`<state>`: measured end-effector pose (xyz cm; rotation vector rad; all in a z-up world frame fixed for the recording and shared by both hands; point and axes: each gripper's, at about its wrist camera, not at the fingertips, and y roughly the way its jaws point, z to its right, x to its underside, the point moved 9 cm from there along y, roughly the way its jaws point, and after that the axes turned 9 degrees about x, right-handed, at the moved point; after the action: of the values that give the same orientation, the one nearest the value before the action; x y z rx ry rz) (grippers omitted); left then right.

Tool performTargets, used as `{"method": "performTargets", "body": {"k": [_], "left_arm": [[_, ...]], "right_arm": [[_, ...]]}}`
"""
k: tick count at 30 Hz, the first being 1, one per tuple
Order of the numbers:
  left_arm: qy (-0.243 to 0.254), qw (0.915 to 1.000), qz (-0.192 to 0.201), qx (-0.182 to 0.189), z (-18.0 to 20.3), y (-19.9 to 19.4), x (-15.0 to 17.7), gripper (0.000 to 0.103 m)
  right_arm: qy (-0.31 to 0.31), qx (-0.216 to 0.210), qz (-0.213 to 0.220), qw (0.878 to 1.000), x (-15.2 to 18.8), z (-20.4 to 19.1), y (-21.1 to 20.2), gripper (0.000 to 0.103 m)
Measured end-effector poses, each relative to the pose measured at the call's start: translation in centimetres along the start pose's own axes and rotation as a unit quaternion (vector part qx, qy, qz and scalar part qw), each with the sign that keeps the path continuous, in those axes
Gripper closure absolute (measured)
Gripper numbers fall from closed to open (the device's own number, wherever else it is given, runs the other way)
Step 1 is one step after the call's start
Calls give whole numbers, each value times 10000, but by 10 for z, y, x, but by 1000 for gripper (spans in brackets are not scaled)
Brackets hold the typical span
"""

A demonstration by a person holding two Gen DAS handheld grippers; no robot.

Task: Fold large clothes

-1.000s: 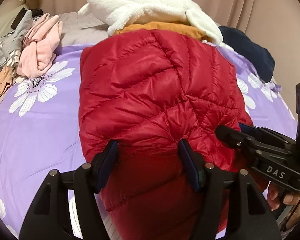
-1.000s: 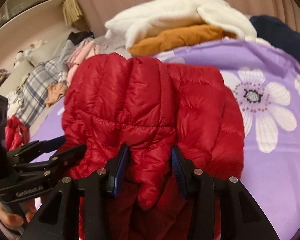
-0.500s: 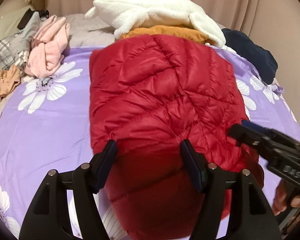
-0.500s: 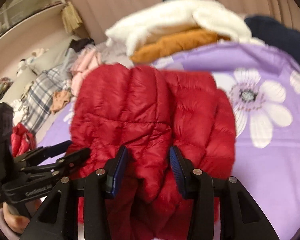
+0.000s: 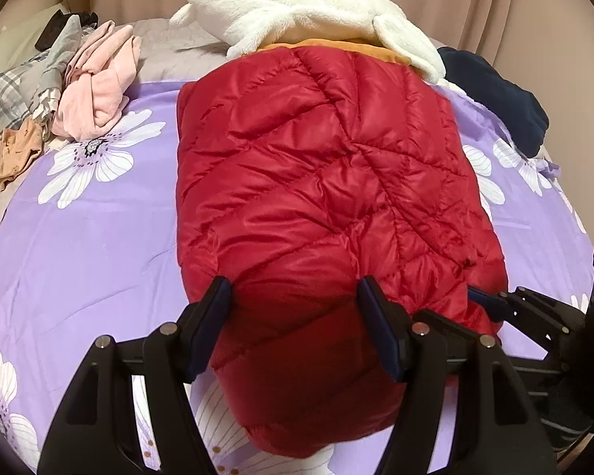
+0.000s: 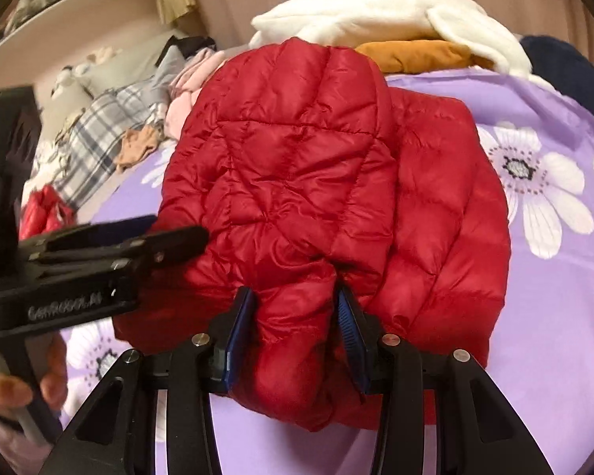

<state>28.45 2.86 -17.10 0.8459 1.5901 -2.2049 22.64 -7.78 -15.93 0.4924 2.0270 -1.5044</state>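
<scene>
A red quilted puffer jacket lies folded on the purple flowered bed sheet. My left gripper straddles the thick near edge of the jacket, its pads pressed on the bulk between them. In the right wrist view the jacket shows a folded upper layer on a lower one. My right gripper is shut on a puckered fold at the near edge. The left gripper sits at the jacket's left side there, with a hand on its grip. The right gripper touches the jacket's right corner.
At the far end lie a white fleece on an orange garment and a navy garment. A pink garment and plaid cloth are piled far left. A small red item lies beside the bed.
The jacket has settled flatter on the bed in the left wrist view. In the right wrist view the gripper has shifted sideways with its fold, and the left gripper now appears higher and closer.
</scene>
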Motion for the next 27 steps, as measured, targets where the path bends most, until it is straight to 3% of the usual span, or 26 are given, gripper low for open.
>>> {"method": "performTargets", "body": {"k": [5,8,10,16,22,27], "left_arm": [[-158,9998,129,58,3,-23,5,36],[-146,9996,256,4,9,-43,9,30],[-103,9994,318,-59,13,-55,12,21],[46,9979,621,-151,25,-102,23,7],[87,9976,690,-28,37,-137,40,0],[-100,9978,648,-38,39,-160,56,0]], "right_arm": [[75,-6,114,9999,0,-1,-23,59],[59,76,221,9997,3,-1,-44,58],[24,161,289,9995,5,-2,-59,53],[-29,456,409,9981,11,5,-86,39],[42,635,551,9965,19,4,-116,25],[72,731,601,9955,26,1,-138,22]]}}
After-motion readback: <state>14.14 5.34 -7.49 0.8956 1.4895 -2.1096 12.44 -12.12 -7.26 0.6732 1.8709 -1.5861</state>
